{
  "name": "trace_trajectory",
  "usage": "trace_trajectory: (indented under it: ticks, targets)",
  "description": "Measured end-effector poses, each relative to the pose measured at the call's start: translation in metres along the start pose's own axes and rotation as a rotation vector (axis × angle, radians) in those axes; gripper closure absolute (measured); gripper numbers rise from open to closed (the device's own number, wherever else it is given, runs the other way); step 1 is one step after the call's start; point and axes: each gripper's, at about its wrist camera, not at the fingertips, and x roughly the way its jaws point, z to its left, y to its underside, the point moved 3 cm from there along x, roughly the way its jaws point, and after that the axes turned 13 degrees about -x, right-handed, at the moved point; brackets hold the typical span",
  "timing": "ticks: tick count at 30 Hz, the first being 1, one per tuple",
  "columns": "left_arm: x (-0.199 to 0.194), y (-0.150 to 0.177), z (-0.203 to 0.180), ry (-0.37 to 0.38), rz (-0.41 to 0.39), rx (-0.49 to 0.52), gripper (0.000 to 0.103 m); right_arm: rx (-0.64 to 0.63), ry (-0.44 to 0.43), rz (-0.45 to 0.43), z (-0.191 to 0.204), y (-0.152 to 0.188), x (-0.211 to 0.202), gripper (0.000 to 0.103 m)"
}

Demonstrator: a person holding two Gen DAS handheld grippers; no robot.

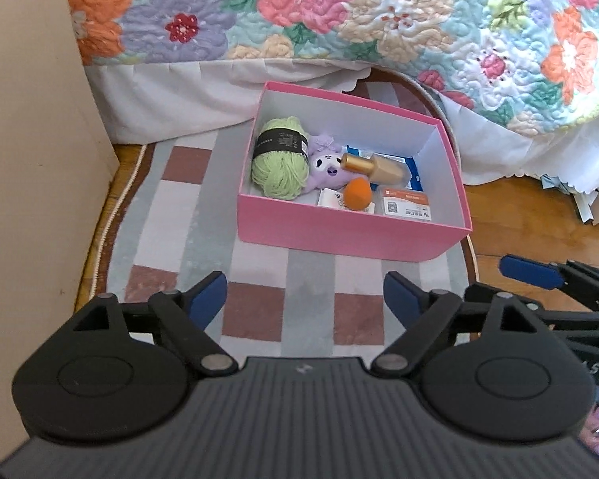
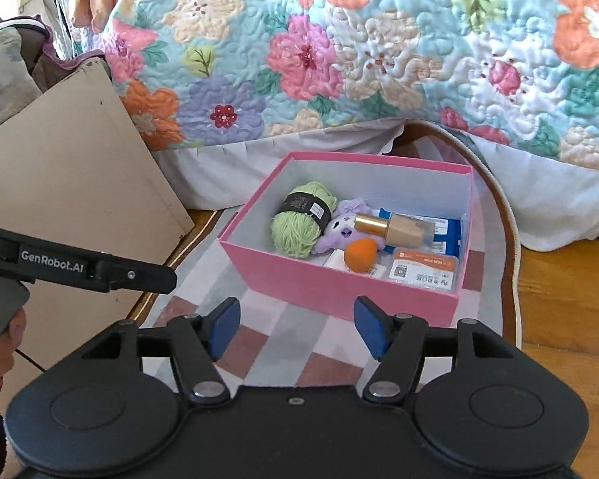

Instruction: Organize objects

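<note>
Both tongs hang empty above the rug [image 1: 299, 279]: left gripper [image 1: 305, 299] wide apart, right gripper [image 2: 297, 325] half-spread; beyond, the pink box [image 1: 339, 231] holds yarn [image 1: 279, 167], plush, bottle and sponge; judged best, scan outside the box for strays next

box [image 1: 351, 235]: matt pink card | yarn [image 1: 279, 159]: fuzzy wool | bottle [image 1: 373, 165]: glossy gold (metallic cap) | rug [image 1: 179, 215]: soft pile
</note>
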Motion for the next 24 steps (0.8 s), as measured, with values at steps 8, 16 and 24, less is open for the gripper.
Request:
trace_trajectory:
  ticks: [8, 16, 24]
  targets:
    - [-0.021, 0.013, 0.004, -0.024, -0.026, 0.029, 0.011, 0.026, 0.071, 0.031, 0.01, 0.007, -0.029, 0.024]
    - [-0.029, 0.026, 0.004, -0.045, -0.034, 0.062, 0.009, 0.011, 0.114, 0.064, 0.021, 0.007, -0.041, 0.02]
    - [-0.032, 0.033, -0.004, -0.055, -0.04, 0.095, 0.005, 0.044, 0.222, 0.147, 0.019, 0.007, -0.035, 0.016]
